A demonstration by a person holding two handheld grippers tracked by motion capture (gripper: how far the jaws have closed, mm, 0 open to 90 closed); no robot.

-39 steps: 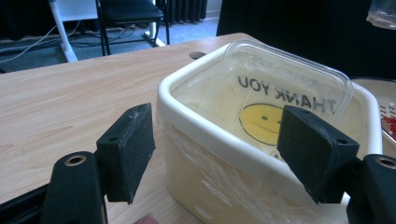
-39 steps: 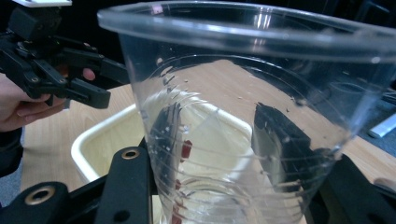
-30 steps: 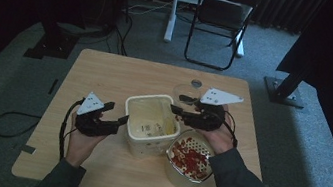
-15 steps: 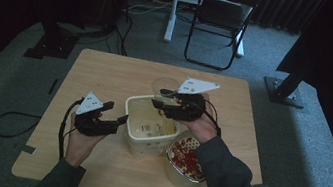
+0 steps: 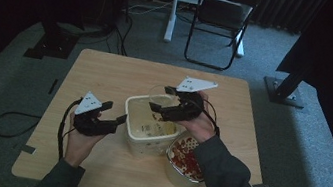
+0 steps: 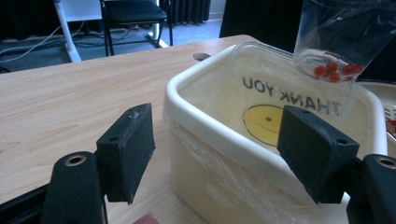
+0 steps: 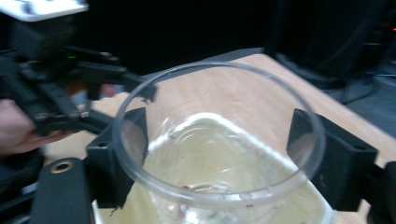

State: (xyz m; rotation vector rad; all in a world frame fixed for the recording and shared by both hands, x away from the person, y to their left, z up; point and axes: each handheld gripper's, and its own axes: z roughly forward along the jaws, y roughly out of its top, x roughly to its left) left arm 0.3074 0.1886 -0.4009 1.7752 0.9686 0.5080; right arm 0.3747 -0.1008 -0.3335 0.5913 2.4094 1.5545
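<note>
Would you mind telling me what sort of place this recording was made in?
Probably a dim lab or studio: a lone wooden table on grey carpet, a folding chair behind, and cables trailing across the floor.

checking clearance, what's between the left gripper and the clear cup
The cream tub, its near rim and bag-lined inside, lies between them in the left gripper view.

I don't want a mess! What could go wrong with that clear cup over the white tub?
1. The right gripper has just been opening its jaws with the clear cup between them, tilted above the tub. It may drop, hit the rim and bounce out.
2. Red bits in the cup might scatter onto the table.
3. The left gripper stands open at the tub's rim without gripping it, so a knock could shift the tub.
</note>
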